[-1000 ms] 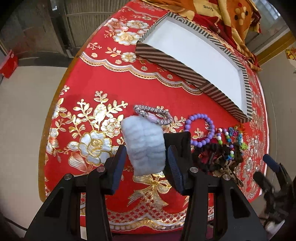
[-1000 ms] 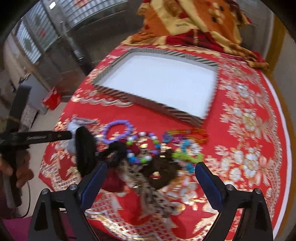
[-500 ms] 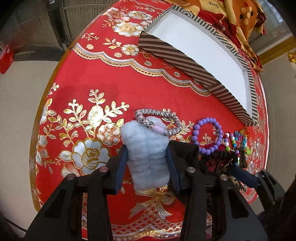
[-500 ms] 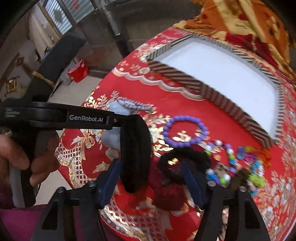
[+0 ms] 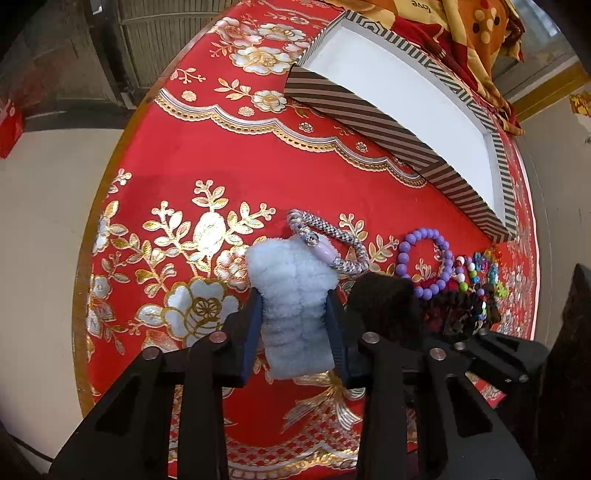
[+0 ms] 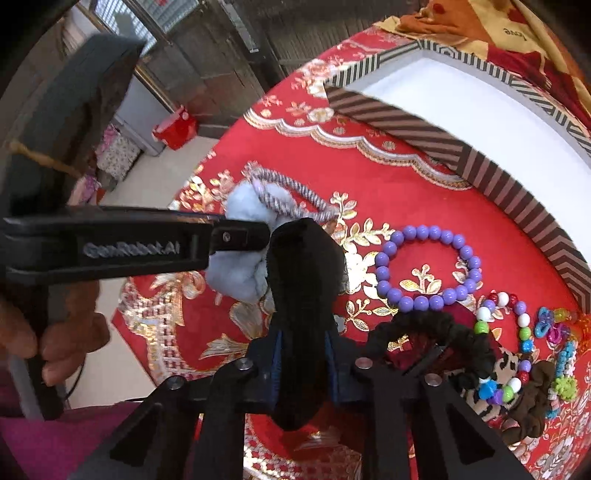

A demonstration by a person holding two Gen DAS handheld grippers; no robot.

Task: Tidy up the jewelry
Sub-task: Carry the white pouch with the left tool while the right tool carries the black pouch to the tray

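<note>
My left gripper (image 5: 293, 325) is shut on a fluffy pale-blue scrunchie (image 5: 291, 288), seen too in the right wrist view (image 6: 240, 266). My right gripper (image 6: 303, 350) is shut on a black furry scrunchie (image 6: 303, 295), which shows beside the left gripper (image 5: 384, 306). A grey braided hair tie (image 5: 328, 240) lies against the blue scrunchie. A purple bead bracelet (image 6: 424, 266) and a pile of scrunchies and coloured bead bracelets (image 6: 517, 362) lie on the red cloth. The striped box with a white floor (image 5: 369, 122) stands behind.
The red and gold tablecloth (image 5: 229, 155) covers a round table whose edge curves along the left. An orange patterned cloth (image 5: 461, 22) lies behind the box. A red box (image 6: 175, 127) stands on the floor at the left.
Both grippers have closed: the left on the blue scrunchie, the right on the black scrunchie. The right gripper has swung left, close beside the left gripper.
</note>
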